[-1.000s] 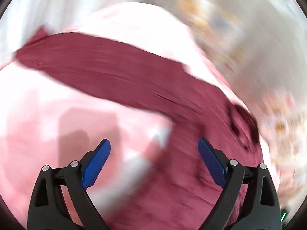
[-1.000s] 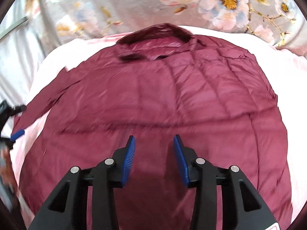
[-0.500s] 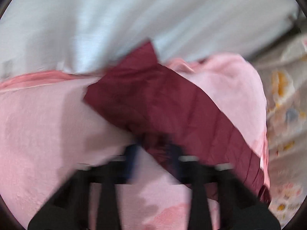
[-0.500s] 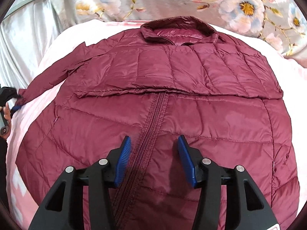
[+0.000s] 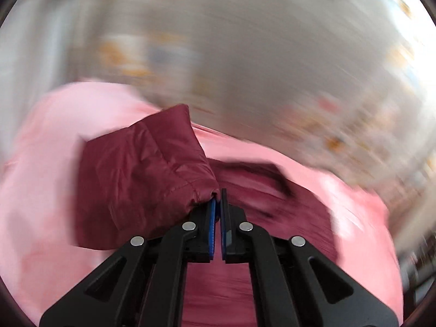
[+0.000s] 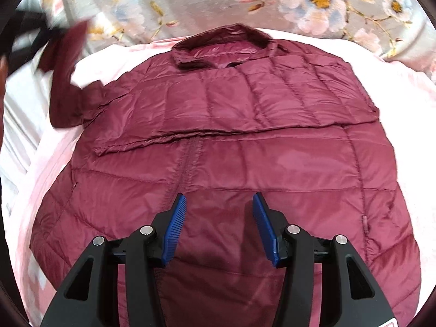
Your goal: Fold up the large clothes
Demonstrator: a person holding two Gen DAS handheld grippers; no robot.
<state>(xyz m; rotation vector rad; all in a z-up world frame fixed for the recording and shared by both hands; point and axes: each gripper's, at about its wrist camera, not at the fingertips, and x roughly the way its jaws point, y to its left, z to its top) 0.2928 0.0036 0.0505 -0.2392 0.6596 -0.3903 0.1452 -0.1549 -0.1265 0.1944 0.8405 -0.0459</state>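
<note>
A dark red quilted jacket (image 6: 231, 163) lies front up on a pink cover (image 6: 395, 87), collar at the far end, one sleeve folded across its chest. My right gripper (image 6: 219, 204) is open and empty just above the jacket's lower front, beside the zip. My left gripper (image 5: 218, 199) is shut on the cuff of the jacket's left sleeve (image 5: 141, 179) and holds it lifted above the cover. That lifted sleeve (image 6: 65, 62) also shows at the far left of the right wrist view, blurred. The left wrist view is heavily motion-blurred.
A grey fabric with pink and white flowers (image 6: 299, 0) lies beyond the collar. White sheet (image 6: 19, 114) lies to the left of the pink cover. The pink cover (image 5: 49, 141) stretches under and around the jacket.
My left gripper went from open to shut on the sleeve cuff and has lifted it up and toward the jacket body. My right gripper stayed open over the jacket's lower front.
</note>
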